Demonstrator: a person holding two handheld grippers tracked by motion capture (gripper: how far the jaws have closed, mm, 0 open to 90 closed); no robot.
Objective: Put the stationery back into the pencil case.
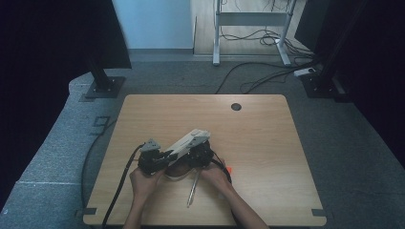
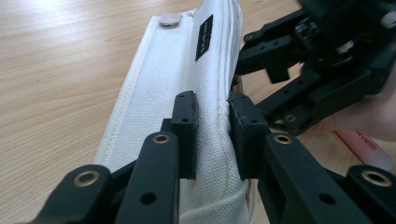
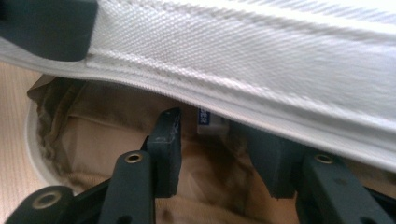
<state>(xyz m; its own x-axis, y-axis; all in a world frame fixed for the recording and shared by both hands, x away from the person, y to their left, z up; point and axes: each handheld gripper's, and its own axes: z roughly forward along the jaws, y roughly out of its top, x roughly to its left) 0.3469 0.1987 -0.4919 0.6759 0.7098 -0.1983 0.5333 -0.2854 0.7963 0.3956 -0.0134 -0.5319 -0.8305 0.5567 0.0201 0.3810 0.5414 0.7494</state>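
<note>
At the near edge of the wooden desk (image 1: 267, 143), a person's two hands come in from the bottom. The left hand (image 1: 143, 183) holds the left claw (image 1: 160, 160). The right hand (image 1: 215, 174) holds the right claw (image 1: 193, 157).

Just in front of the hands, a silver pen (image 1: 193, 187) lies flat on the desk between the two arms. A small pink pen (image 2: 359, 147) lies by the right hand.

A little farther in is a white cloth pencil case (image 1: 188, 143). It is lifted off the desk and tilted. The left claw is clenched tight on the top edge of the pencil case (image 2: 205, 93), with the cloth pinched between its two black pads.

The right claw (image 3: 217, 149) is poked inside the open case, where the lining (image 3: 116, 126) is tan. Its jaws are apart and are not squeezing anything. A small white eraser (image 3: 210, 122) sits in the case just past them.

Far back on the desk is a round black hole (image 1: 236, 106).
</note>
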